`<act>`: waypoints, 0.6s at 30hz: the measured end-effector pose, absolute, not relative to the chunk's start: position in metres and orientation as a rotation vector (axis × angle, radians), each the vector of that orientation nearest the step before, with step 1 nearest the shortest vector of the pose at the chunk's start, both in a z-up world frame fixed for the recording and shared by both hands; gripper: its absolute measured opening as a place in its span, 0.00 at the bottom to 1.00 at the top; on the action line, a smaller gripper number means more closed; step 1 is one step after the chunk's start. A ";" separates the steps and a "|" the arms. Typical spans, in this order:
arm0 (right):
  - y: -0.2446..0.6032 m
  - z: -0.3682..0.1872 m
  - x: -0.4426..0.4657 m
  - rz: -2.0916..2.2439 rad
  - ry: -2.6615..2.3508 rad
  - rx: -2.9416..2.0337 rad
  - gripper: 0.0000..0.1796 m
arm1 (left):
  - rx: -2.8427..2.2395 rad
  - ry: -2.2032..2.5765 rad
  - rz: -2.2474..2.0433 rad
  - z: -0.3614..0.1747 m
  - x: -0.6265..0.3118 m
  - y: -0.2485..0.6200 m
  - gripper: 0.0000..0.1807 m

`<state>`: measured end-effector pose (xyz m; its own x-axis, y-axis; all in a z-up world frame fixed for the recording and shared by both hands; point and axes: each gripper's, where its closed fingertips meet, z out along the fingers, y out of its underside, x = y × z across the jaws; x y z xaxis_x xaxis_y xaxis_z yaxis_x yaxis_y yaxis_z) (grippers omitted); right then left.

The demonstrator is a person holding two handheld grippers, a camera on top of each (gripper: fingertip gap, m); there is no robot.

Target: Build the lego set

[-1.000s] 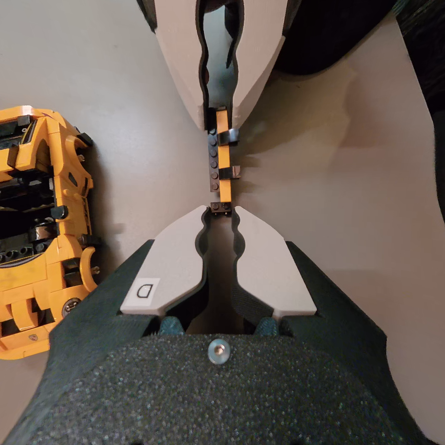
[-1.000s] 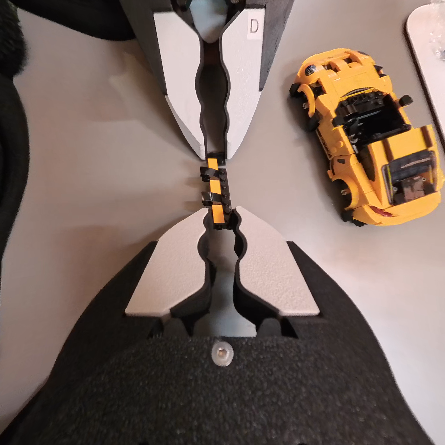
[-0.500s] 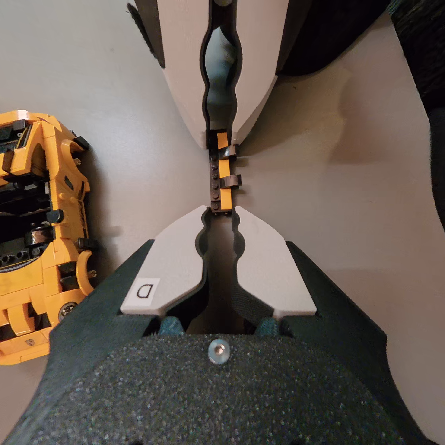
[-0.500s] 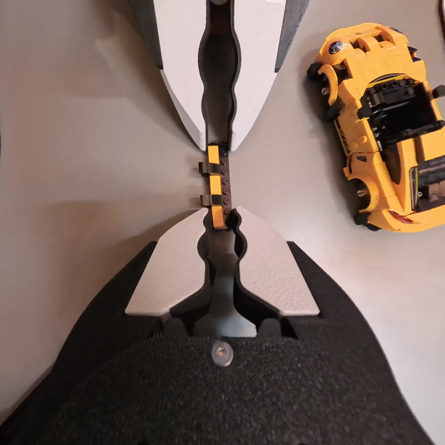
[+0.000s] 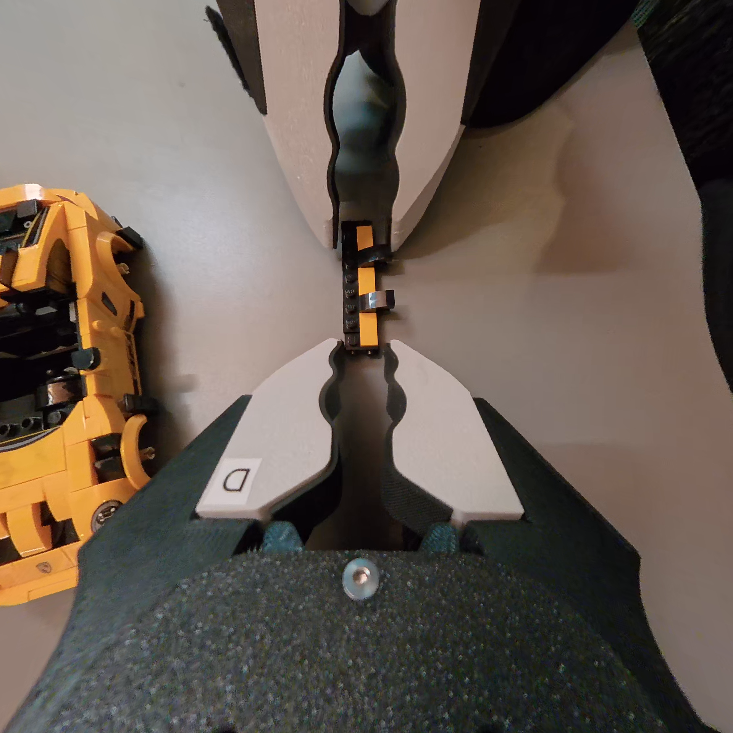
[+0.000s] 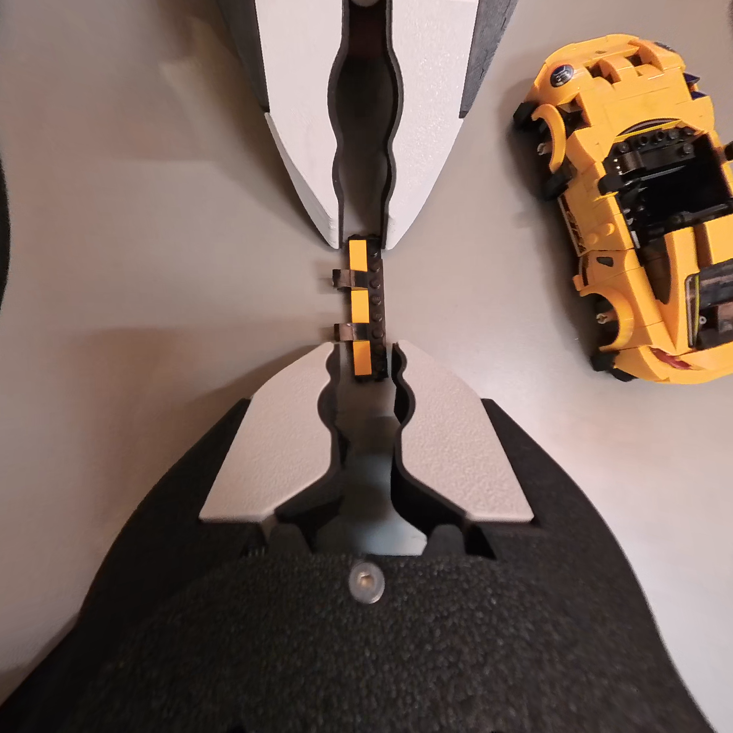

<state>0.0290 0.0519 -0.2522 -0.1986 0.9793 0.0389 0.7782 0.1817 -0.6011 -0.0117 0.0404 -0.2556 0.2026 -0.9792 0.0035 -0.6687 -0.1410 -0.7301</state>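
Two grippers face each other over a plain grey bench (image 5: 555, 357), tip to tip, with one slim lego piece bridging the gap between them.

Largest on the bench is the yellow lego car (image 6: 642, 206), partly built, its black interior open at the top and its wheel arches bare. It lies flat, well apart from the grippers: to the left in the left wrist view (image 5: 59, 380) and to the upper right in the right wrist view.

Next, the left gripper (image 5: 361, 349) has its jaws nearly closed, pinching the near end of the piece between its white fingertips (image 5: 317, 357). Opposite it, the right gripper (image 6: 363, 359) has its jaws drawn in just as narrowly and clamps the other end, which sits a little way in between its tips.

Smallest is the lego strip (image 5: 361, 293) itself: a narrow black plate with a row of studs along one edge and three orange tiles along the other. Two dark curved clips (image 6: 349, 277) stick out sideways from the orange side, between the tiles. Both clips lie in the open gap between the two grippers.
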 end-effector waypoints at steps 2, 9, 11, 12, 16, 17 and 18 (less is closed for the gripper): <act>0.050 -0.247 0.029 0.677 -2.042 -1.652 0.15 | -1.880 1.531 -0.665 -0.255 -0.012 0.041 0.11; 0.044 -0.226 0.001 0.764 -1.973 -1.704 0.09 | -1.878 1.527 -0.661 -0.254 -0.012 0.041 0.11; 0.043 -0.228 -0.005 0.746 -1.989 -1.741 0.09 | -1.888 1.512 -0.647 -0.253 -0.013 0.043 0.11; 0.042 -0.230 -0.008 0.739 -1.994 -1.762 0.09 | -1.895 1.504 -0.644 -0.253 -0.014 0.044 0.11; 0.043 -0.240 -0.012 0.698 -2.008 -1.817 0.08 | -1.915 1.508 -0.628 -0.255 -0.014 0.043 0.10; 0.043 -0.242 -0.012 0.695 -2.004 -1.831 0.07 | -1.913 1.510 -0.626 -0.256 -0.014 0.042 0.10; 0.043 -0.244 -0.013 0.695 -1.995 -1.848 0.06 | -1.913 1.512 -0.623 -0.256 -0.013 0.042 0.10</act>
<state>-0.0131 0.0430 -0.2437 -0.1017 0.9914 -0.0830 0.8285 0.0382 -0.5586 -0.0133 0.0419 -0.2560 0.2355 -0.9718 -0.0108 -0.6821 -0.1573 -0.7141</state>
